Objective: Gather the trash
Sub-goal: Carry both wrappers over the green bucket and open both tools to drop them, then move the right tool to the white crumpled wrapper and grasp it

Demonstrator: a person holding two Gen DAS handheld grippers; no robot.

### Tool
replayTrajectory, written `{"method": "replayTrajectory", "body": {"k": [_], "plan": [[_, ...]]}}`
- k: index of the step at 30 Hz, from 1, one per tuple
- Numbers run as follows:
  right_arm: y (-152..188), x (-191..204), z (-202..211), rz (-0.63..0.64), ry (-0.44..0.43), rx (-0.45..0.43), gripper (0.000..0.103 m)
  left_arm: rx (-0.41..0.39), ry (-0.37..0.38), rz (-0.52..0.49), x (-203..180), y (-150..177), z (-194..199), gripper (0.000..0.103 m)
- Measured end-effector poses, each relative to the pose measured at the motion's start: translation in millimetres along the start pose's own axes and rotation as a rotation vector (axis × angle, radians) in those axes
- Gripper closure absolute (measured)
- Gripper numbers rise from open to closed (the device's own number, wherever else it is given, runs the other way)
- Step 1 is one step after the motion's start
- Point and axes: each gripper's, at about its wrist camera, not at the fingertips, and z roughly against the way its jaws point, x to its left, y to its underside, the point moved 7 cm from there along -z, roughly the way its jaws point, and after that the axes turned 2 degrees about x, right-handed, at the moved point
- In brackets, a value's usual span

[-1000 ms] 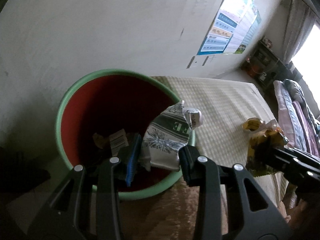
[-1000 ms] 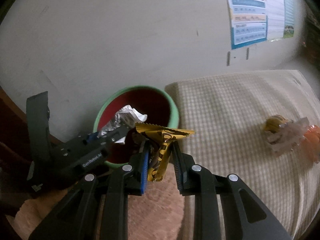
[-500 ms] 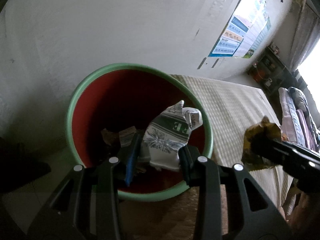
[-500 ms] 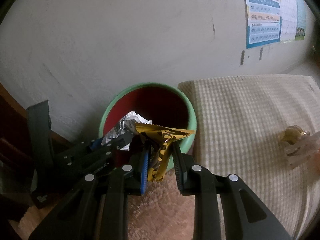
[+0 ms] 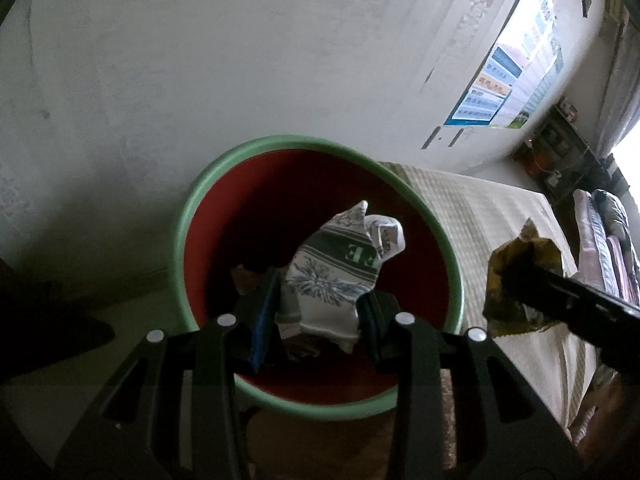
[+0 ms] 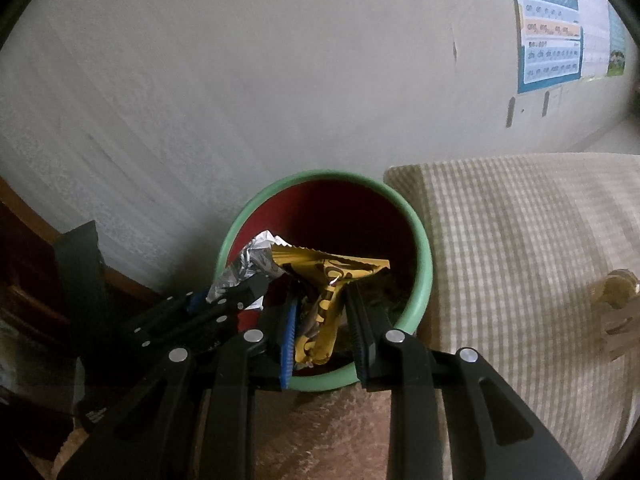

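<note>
A bin with a green rim (image 5: pixel 188 216) and red inside stands by the wall. My left gripper (image 5: pixel 320 296) is shut on a crumpled white and green wrapper (image 5: pixel 332 276) and holds it over the bin's mouth. Brownish scraps (image 5: pixel 244 280) lie at the bottom. In the right wrist view, my right gripper (image 6: pixel 324 300) is shut on a yellow wrapper (image 6: pixel 328 280) above the bin's near rim (image 6: pixel 424 256). The left gripper (image 6: pixel 236 292) shows beside it with the wrapper's silver side (image 6: pixel 244 268). The yellow wrapper (image 5: pixel 520 280) also appears at the right of the left wrist view.
A checked cloth mat (image 6: pixel 520 240) lies right of the bin, with a yellowish clear wrapper (image 6: pixel 616 304) on it. A brown fuzzy rug (image 6: pixel 328 420) is under the grippers. Dark wooden furniture (image 6: pixel 24 280) stands at the left. A poster (image 6: pixel 552 40) hangs on the wall.
Both grippers have moved toward the bin with their wrappers still held. The bin now sits in the middle of each view and looks larger.
</note>
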Motion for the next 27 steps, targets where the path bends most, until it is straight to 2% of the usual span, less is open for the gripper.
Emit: {"method": "replayTrajectory", "body": {"k": [4, 6, 7, 8, 10, 16, 20, 24, 27], "plan": [[2.3, 2.1, -3.2, 0.004, 0.001, 0.006, 0.079, 0.007, -0.007, 0.000, -0.2, 0.3, -2.1, 0.068], [1.9, 3.0, -4.0, -0.004, -0.005, 0.006, 0.070, 0.004, -0.009, 0.002, -0.2, -0.1, -1.6, 0.065], [0.8, 2.8, -3.3, -0.010, -0.009, -0.001, 0.063, 0.000, -0.009, 0.008, 0.2, -0.5, -0.9, 0.060], [0.1, 2.7, -2.7, -0.013, -0.013, -0.007, 0.058, -0.005, -0.008, 0.013, 0.8, -1.7, -1.1, 0.052], [-1.0, 3.1, 0.2, -0.019, -0.023, -0.020, 0.053, -0.016, -0.008, 0.022, 0.7, -2.8, 0.5, 0.048], [1.9, -5.3, 10.7, -0.056, -0.036, -0.035, 0.051, -0.011, -0.008, 0.014, -6.0, -3.3, 0.0, 0.043], [13.0, -27.6, 25.1, -0.099, -0.021, -0.048, 0.047, -0.011, -0.002, -0.012, -14.8, -1.0, 2.5, 0.043], [29.1, -73.9, 46.4, -0.184, 0.051, -0.082, 0.046, -0.005, 0.012, -0.038, -26.4, 3.5, 2.7, 0.039], [41.4, -136.2, 72.0, -0.285, 0.213, -0.152, 0.042, 0.016, 0.024, -0.069, -38.7, 8.8, 0.4, 0.039]]}}
